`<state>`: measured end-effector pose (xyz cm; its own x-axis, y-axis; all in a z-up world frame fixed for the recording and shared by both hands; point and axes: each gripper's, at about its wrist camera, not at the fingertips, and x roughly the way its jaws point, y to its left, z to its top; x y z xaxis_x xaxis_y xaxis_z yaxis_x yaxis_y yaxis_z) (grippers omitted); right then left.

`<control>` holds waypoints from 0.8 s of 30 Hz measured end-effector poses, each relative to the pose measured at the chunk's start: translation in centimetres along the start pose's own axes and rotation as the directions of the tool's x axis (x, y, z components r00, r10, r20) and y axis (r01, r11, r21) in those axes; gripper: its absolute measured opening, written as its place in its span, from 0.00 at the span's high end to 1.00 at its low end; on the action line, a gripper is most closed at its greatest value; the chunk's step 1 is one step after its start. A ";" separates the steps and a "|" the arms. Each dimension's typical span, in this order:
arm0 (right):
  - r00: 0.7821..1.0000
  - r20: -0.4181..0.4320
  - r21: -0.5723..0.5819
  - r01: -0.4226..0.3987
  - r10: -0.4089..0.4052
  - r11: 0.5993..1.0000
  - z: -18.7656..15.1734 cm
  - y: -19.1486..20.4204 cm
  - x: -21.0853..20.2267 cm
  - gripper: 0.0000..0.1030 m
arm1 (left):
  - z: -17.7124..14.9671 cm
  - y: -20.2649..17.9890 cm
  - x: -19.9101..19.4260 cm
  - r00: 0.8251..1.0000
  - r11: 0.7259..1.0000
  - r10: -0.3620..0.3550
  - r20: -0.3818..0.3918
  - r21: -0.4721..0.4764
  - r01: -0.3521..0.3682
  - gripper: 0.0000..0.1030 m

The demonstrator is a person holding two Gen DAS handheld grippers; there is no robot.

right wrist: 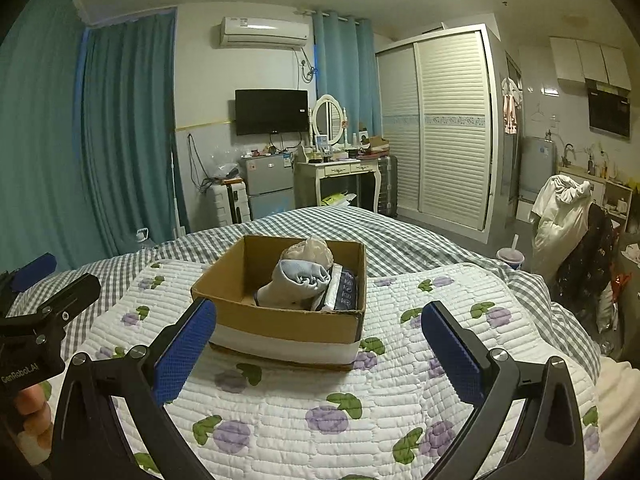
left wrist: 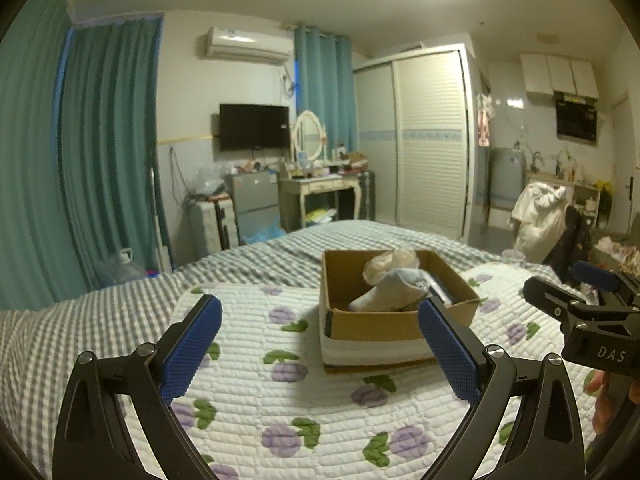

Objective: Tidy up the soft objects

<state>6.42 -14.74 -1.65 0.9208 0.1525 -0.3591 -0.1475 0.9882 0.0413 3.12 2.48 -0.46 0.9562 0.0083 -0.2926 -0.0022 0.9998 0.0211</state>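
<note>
A cardboard box (left wrist: 372,326) (right wrist: 280,322) stands on a white quilt with purple flowers on the bed. In it lie a rolled pale blue and white sock bundle (left wrist: 390,290) (right wrist: 298,282), a beige soft item (left wrist: 390,264) (right wrist: 314,250) behind it, and a dark folded item (right wrist: 346,292) at the right. My left gripper (left wrist: 320,344) is open and empty, hovering over the quilt in front of the box. My right gripper (right wrist: 318,344) is open and empty, also just in front of the box. Each gripper shows at the edge of the other's view.
The quilt (left wrist: 280,400) (right wrist: 320,400) lies on a grey checked bedsheet (left wrist: 100,320). Beyond the bed are a dressing table (right wrist: 344,172), small fridge (right wrist: 266,184), suitcase (right wrist: 230,204), wardrobe (right wrist: 444,128), and a chair piled with clothes (right wrist: 568,216) at the right.
</note>
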 end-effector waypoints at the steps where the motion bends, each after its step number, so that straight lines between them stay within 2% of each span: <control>1: 1.000 -0.001 0.000 0.000 0.000 1.000 0.1 0.0 0.0 0.00 | -0.1 0.1 0.1 1.000 1.000 -0.005 -0.004 -0.005 0.005 0.02; 24: 1.000 0.011 -0.003 0.004 -0.004 1.000 0.2 -0.3 -0.4 0.00 | -0.5 0.3 0.6 0.999 0.999 -0.028 -0.018 -0.025 0.028 0.02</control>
<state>6.20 -15.13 -1.30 0.9254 0.1489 -0.3486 -0.1450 0.9887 0.0372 3.60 2.76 -1.10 0.9504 -0.0196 -0.3103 0.0169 0.9998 -0.0113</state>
